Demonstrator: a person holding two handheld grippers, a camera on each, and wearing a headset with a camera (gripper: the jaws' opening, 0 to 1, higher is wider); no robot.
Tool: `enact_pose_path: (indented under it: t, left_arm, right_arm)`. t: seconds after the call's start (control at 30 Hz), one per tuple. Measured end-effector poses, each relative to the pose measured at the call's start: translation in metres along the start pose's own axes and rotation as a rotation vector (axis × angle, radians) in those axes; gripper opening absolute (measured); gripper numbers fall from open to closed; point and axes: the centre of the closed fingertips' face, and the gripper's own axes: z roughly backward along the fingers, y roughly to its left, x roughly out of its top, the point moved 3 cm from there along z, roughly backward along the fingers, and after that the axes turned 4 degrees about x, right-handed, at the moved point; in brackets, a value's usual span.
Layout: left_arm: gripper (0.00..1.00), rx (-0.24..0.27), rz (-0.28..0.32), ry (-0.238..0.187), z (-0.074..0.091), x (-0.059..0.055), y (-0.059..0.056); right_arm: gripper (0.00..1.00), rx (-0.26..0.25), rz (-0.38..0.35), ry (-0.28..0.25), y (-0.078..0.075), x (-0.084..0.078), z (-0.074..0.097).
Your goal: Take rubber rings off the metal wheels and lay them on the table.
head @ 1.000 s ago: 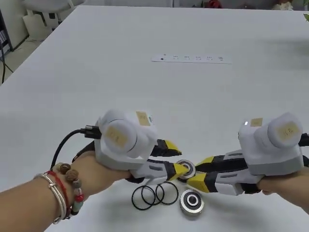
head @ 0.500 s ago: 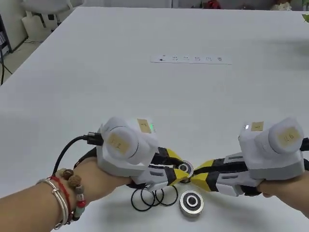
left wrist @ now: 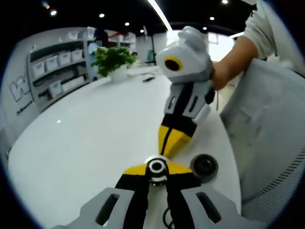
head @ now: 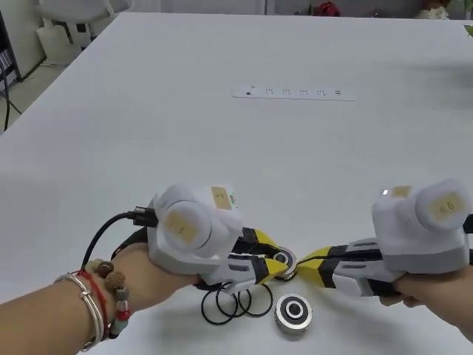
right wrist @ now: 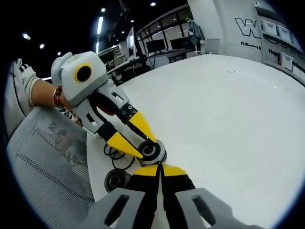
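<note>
Clamping hard, the left gripper [left wrist: 157, 172] pins a metal wheel [left wrist: 157, 166] between its yellow tips. The right gripper [right wrist: 161, 169], jaws pressed together, noses against that wheel's rim. Loose rubber rings [head: 236, 301] overlap on the table [head: 222, 148], just beside a second wheel [head: 293, 310] lying flat.

Likely office: monitors [right wrist: 156, 46], shelved bins [left wrist: 61, 74]

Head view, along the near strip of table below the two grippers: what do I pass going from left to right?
bracelets on the wrist → rubber rings lying on the table → loose metal wheel
</note>
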Motion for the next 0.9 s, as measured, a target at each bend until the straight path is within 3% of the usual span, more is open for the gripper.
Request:
enact_pose_path:
  t: [0.13,0.23,0.33,0.9]
  left_arm:
    - [0.14,0.004,-0.002,0.001,0.000,0.000,0.000]
    - [0.14,0.009,-0.010,-0.002,0.000,-0.001,-0.001]
    - [0.14,0.010,-0.021,-0.006,0.000,-0.001,-0.001]
    - [0.14,0.009,-0.037,-0.013,-0.001,0.000,-0.001]
  right_arm:
    - [0.00,0.010,-0.105,-0.049,-0.002,0.004,0.004]
    - [0.00,0.036,-0.220,-0.096,0.005,0.009,0.006]
    - [0.00,0.027,-0.190,-0.084,0.005,0.007,0.007]
    - [0.00,0.057,-0.205,-0.099,0.012,0.013,0.007]
